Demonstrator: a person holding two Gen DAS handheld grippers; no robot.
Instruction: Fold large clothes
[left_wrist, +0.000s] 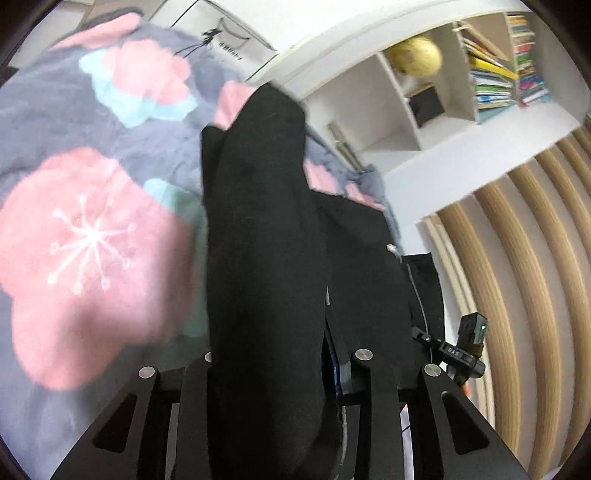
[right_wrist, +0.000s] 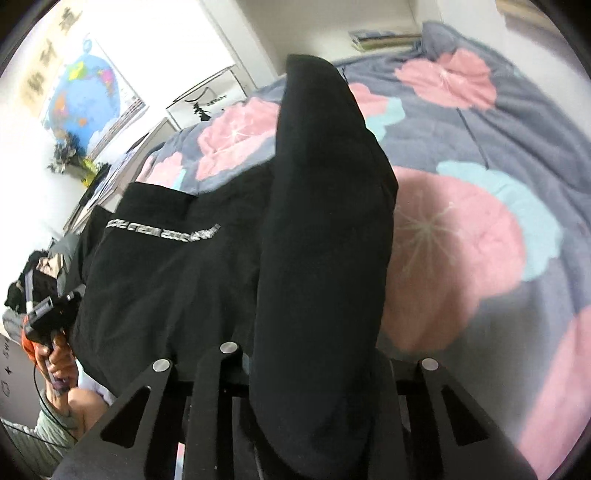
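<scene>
A large black garment (left_wrist: 266, 236) lies on a grey bed cover with pink flowers (left_wrist: 85, 236). My left gripper (left_wrist: 273, 369) is shut on a bunched fold of the garment, which drapes over its fingers and hides them. In the right wrist view the same black garment (right_wrist: 173, 273), with a strip of white lettering (right_wrist: 162, 232), spreads to the left. My right gripper (right_wrist: 317, 373) is shut on another bunched fold (right_wrist: 325, 221), held up off the bed cover (right_wrist: 480, 229). The other gripper's handle (right_wrist: 48, 317) shows at far left, held in a hand.
A white shelf unit (left_wrist: 436, 107) with books and a yellow ball stands beyond the bed, next to a wall of wooden slats (left_wrist: 524, 258). A world map (right_wrist: 85, 96) hangs on the wall. The other gripper's handle (left_wrist: 461, 350) shows at the right edge of the garment.
</scene>
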